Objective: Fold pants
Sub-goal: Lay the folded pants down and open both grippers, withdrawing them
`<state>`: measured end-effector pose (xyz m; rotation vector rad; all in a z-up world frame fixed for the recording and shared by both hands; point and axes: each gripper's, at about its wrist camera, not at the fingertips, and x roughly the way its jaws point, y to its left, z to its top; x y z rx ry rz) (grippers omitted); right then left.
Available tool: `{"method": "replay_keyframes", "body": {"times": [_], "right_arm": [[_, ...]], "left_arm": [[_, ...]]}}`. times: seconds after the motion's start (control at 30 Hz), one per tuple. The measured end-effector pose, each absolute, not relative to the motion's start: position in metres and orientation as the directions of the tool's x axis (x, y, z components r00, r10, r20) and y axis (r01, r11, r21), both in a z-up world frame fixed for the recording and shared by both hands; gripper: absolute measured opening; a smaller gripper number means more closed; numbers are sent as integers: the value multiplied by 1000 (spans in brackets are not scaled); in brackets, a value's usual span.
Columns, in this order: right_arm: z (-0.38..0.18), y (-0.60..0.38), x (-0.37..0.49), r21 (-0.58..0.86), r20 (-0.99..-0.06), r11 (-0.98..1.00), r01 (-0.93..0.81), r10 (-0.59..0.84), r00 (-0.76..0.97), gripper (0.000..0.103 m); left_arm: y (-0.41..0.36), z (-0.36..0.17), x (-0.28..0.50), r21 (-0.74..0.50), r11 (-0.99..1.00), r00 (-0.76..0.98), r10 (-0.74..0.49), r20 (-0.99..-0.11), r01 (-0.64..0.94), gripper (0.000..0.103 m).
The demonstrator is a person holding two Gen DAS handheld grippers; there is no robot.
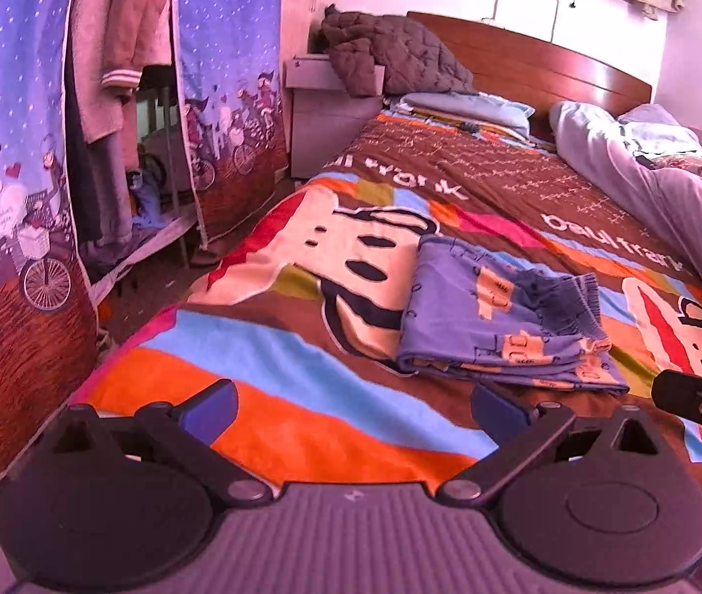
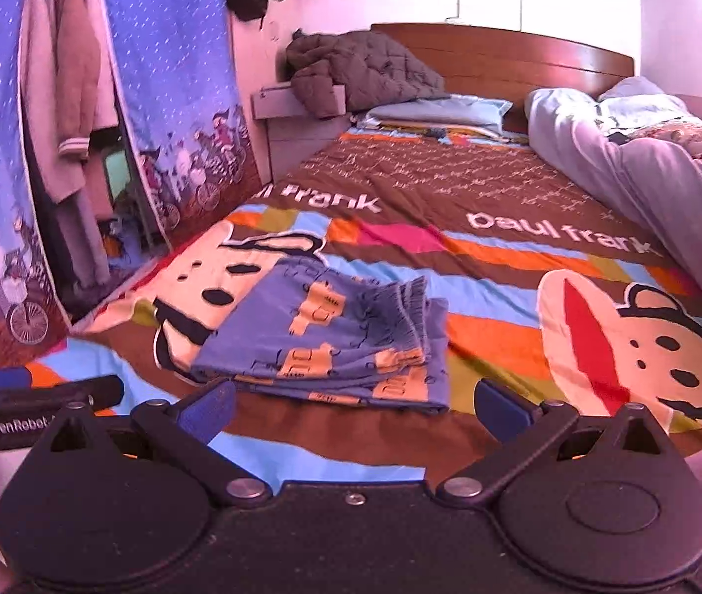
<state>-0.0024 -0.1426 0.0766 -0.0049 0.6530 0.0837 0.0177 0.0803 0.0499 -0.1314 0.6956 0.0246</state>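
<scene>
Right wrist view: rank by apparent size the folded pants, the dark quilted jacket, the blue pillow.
1. folded pants, though nearest the camera, so inflated
2. dark quilted jacket
3. blue pillow, smallest; partly hidden by the jacket

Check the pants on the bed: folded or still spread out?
Folded. The pants lie as a compact stacked rectangle on the bedspread, layered edges visible at the near side. Both grippers, left and right, are open, holding nothing.

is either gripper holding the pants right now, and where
Nothing is held. The left gripper and right gripper are both open and empty, and the folded pants lie free on the bed.
</scene>
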Motion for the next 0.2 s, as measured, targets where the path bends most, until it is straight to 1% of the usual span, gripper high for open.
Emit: {"method": "replay_keyframes", "body": {"times": [0.2], "right_arm": [[69, -145, 1, 59, -637, 996, -60, 84, 766, 102]], "left_arm": [[81, 46, 20, -104, 992, 762, -15, -647, -68, 102]]}}
